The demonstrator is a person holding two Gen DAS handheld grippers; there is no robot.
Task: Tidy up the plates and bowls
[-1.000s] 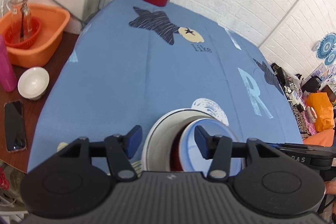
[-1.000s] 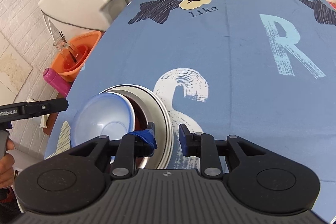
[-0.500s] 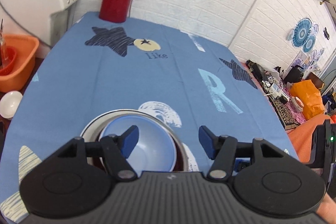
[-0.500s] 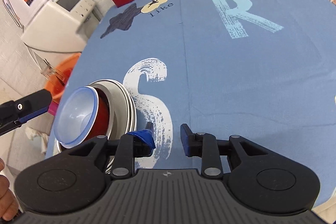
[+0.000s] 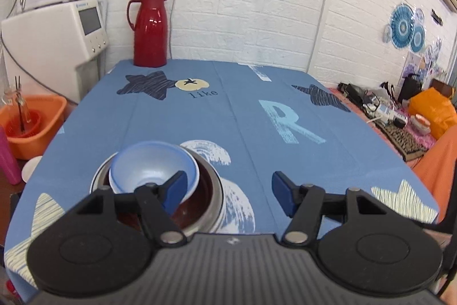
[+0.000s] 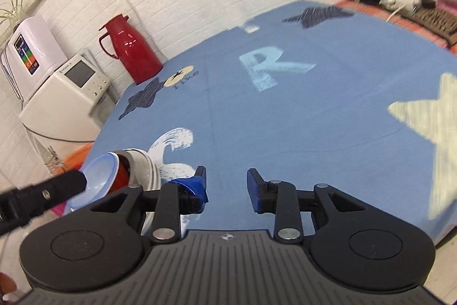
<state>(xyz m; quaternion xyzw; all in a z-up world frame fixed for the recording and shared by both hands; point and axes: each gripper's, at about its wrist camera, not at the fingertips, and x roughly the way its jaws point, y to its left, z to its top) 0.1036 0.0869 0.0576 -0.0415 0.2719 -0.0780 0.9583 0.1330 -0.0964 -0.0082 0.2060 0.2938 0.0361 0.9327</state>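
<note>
A pale blue bowl sits nested in a dark red bowl, which rests in a white dish stack near the front left of the blue tablecloth. The same stack shows at the lower left of the right wrist view, with the blue bowl tilted in it. My left gripper is open, its left fingertip just in front of the blue bowl's rim. My right gripper is open over bare cloth to the right of the stack.
A red thermos jug stands at the table's far left edge. White appliances, an orange basin and a small white bowl lie off the left side. Clutter and an orange bag sit to the right.
Both grippers have pulled back and tilted up from the stack, so the wall and room now show. The left gripper has opened wider. The blue bowl stays nested in the red bowl.
</note>
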